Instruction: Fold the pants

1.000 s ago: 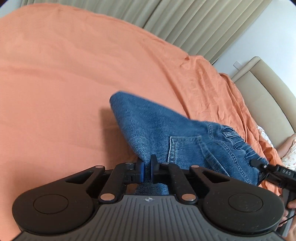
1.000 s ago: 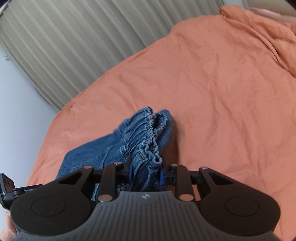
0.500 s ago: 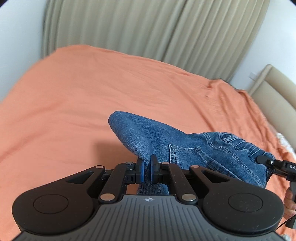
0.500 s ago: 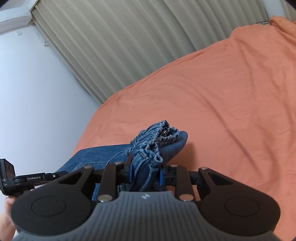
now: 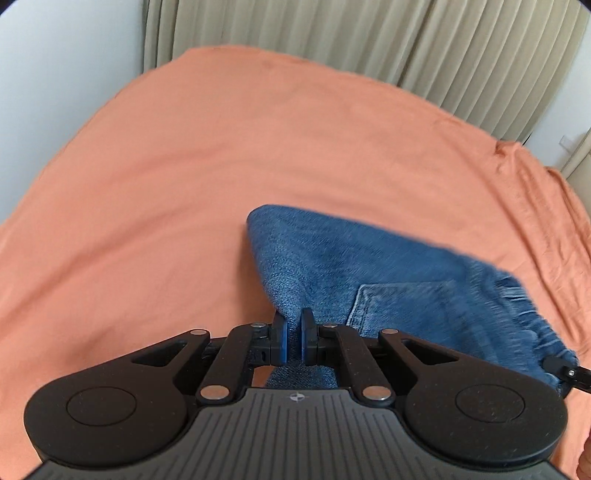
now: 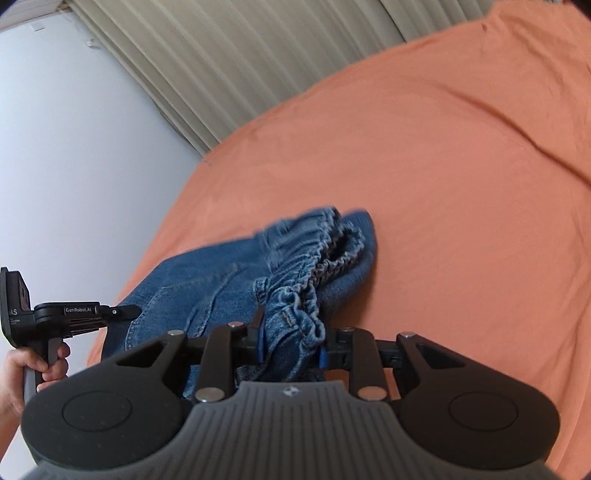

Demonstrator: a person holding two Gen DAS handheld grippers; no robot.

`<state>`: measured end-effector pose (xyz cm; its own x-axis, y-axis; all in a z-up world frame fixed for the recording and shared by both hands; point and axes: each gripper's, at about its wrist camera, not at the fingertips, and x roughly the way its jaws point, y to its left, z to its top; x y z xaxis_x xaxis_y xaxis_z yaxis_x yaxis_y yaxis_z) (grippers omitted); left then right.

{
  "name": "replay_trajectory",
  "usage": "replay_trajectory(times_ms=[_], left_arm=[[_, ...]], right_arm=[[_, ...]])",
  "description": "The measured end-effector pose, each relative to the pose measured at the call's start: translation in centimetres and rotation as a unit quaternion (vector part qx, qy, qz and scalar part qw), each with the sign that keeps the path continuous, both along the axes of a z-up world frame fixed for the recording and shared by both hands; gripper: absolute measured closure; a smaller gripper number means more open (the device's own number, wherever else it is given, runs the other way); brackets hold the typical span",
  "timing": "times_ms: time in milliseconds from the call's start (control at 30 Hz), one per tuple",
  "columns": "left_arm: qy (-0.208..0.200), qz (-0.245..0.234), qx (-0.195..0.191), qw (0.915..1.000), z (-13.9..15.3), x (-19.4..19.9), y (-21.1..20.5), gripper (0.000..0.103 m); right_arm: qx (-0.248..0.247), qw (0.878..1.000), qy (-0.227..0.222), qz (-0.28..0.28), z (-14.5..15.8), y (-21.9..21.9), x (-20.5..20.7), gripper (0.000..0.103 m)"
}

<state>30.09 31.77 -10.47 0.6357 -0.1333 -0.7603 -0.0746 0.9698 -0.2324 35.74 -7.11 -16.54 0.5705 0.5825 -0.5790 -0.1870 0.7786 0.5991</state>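
Two claws, both mine, both clamped on the jeans (image 5: 369,269). Left claw (image 5: 293,334): blue pads nearly together, thin fold of denim pinched between them. Right claw (image 6: 291,341): jaws wider apart, stuffed with the bunched elastic waistband (image 6: 314,258). Jeans hang slack between the two, back pocket (image 5: 402,306) facing up, above the orange bedsheet (image 5: 184,184); can't tell if any fabric touches it. Sheet covers the whole bed, lightly wrinkled. Beige pleated curtains (image 5: 332,33) behind the bed, white wall (image 6: 74,147) beside them. My left hand (image 6: 33,365) grips its handle in the right view.
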Motion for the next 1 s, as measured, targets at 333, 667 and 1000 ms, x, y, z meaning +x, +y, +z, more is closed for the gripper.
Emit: replay_trajectory(times_ms=[333, 667, 1000], left_arm=[[0.014, 0.003, -0.010, 0.9998, -3.7, 1.2, 1.1, 0.085], [0.014, 0.004, 0.029, 0.9995, 0.8, -4.4, 1.1, 0.065], [-0.002, -0.063, 0.135, 0.9889, 1.0, -11.4, -3.2, 0.076]], right_arm=[[-0.010, 0.999, 0.043, -0.027, -4.4, 0.5, 1.2, 0.077], [-0.064, 0.997, 0.027, -0.031, -2.4, 1.8, 0.3, 0.057], [-0.184, 0.971, -0.154, -0.016, 3.8, 3.7, -5.6, 0.063]])
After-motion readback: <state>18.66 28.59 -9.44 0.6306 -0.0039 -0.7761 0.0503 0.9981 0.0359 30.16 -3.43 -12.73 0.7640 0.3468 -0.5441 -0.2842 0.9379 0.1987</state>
